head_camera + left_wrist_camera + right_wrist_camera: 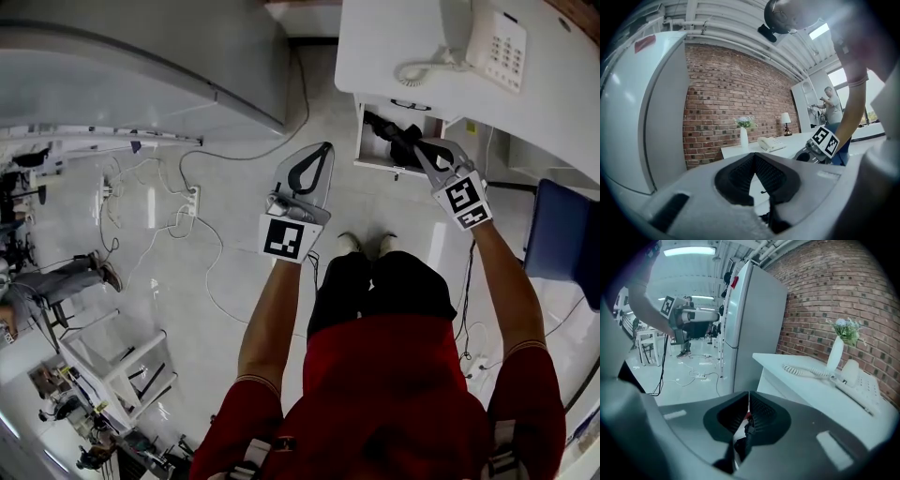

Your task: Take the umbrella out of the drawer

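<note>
Umbrella (386, 127) lies black in the open drawer (382, 169), upper right, under the tabletop (394, 42). Right gripper (418, 145) hovers at it, jaws pinched together, empty. Left gripper (327, 147) sits mid-frame, closed on nothing. Danger: closed jaws jab the umbrella or clip the drawer front.

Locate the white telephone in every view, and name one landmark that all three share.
Head view: the telephone sits top right, on the white desk.
Left gripper view: small, just right of centre, past the vase, at.
Right gripper view: near the right edge, beyond the vase, at.
Shared landmark: the white desk it stands on.
</note>
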Motion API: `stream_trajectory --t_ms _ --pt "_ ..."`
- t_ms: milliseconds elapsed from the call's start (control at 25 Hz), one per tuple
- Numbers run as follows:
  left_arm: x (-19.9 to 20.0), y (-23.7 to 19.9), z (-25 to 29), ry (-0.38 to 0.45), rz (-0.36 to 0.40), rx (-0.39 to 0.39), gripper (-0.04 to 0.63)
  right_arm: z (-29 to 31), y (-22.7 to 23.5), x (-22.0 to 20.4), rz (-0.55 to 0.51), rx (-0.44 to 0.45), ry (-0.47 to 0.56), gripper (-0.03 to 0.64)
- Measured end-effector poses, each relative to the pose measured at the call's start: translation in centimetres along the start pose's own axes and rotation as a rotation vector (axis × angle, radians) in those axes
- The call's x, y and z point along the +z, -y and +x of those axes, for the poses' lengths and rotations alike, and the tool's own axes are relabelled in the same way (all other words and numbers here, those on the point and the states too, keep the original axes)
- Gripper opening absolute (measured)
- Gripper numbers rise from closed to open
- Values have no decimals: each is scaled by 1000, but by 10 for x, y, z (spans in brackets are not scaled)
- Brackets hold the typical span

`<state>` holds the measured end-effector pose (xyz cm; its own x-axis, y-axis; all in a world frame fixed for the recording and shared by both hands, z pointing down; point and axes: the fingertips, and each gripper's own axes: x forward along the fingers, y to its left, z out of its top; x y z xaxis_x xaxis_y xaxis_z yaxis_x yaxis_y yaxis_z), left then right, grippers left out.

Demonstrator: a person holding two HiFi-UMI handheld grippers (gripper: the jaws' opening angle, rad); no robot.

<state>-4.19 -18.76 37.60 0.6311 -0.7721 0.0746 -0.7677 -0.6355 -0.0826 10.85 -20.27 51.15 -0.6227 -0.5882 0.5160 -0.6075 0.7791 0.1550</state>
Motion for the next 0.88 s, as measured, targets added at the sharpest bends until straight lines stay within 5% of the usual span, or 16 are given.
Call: stream_trajectory --t_ms 880 --pt "-151 -20 31 10 3 -76 8 131 -9 -145 -30 63 -159 133"
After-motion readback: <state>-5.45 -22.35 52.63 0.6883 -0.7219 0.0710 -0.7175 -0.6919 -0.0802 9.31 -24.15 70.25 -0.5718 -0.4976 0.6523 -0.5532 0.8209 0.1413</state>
